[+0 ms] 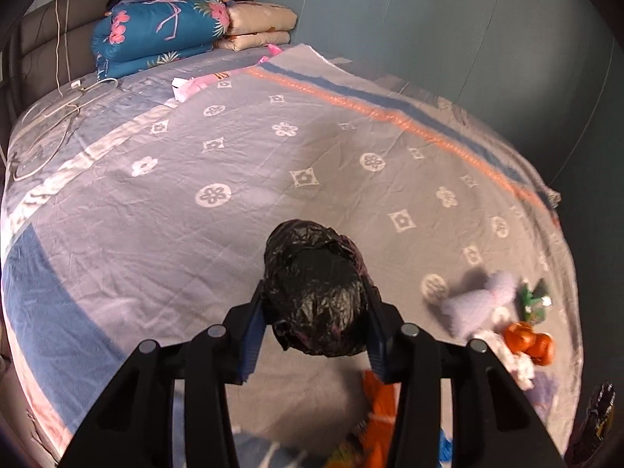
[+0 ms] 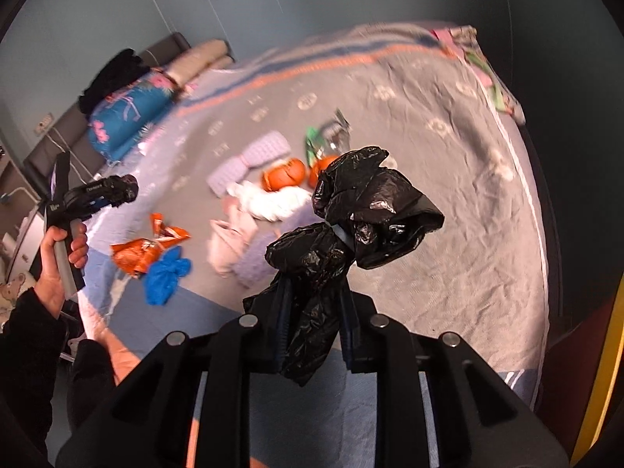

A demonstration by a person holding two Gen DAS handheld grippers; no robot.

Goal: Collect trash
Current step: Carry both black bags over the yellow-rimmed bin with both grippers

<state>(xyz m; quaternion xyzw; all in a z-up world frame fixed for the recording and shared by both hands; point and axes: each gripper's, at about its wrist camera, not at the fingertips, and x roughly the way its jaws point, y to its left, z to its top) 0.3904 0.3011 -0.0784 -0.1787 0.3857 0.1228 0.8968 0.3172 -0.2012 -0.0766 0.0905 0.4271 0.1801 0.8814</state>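
The left hand-held gripper (image 1: 316, 312) pinches a crumpled black bag (image 1: 316, 288) above the bed (image 1: 156, 195). The right hand-held gripper (image 2: 314, 319) clamps another black bag (image 2: 351, 214) by its bunched neck. Both look light, soft and slippery, best held where the film gathers thick. Orange wrappers (image 2: 144, 249), a blue wad (image 2: 165, 275) and tissue (image 2: 273, 201) lie on the bed.
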